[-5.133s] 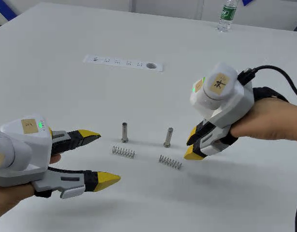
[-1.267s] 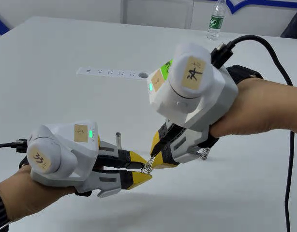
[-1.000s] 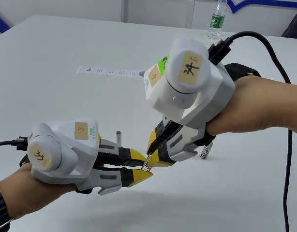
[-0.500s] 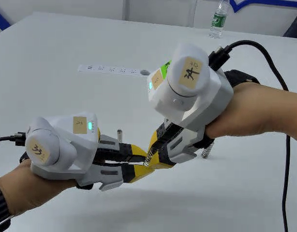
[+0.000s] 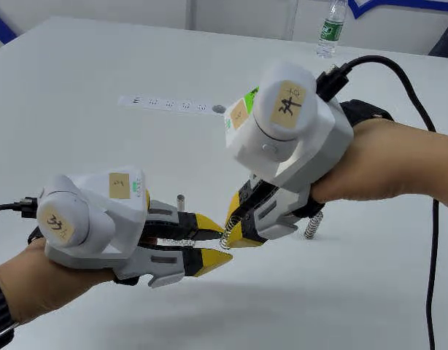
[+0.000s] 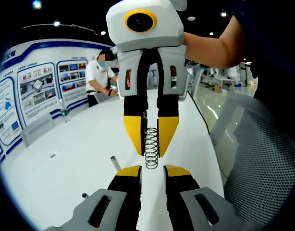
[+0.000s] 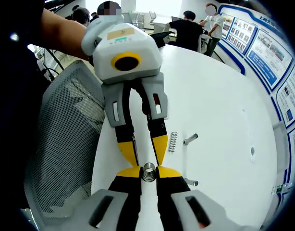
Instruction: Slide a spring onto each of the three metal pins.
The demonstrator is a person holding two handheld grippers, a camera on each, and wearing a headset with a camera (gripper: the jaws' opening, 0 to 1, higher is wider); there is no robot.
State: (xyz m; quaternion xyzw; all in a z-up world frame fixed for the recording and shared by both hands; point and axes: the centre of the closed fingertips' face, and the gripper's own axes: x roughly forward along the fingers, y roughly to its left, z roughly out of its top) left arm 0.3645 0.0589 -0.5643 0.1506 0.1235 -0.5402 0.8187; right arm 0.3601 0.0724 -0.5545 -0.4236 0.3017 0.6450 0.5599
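- Left gripper (image 5: 224, 242): low at the left in the head view. Jaws stood parted, with nothing seen clamped, and the tips met the spring's free end.
- Metal pin (image 5: 181, 203): upright on the table (image 5: 100, 168) just behind those jaws, and bare.
- Spring (image 6: 151, 144): clamped in the right gripper (image 7: 148, 173), held in the air with its end coils past the tips.
- Second spring (image 5: 311, 224): on the table, just right.
- Step judged: the spring was carried but not threaded. The next move called for lining its bore over a pin, then lowering.
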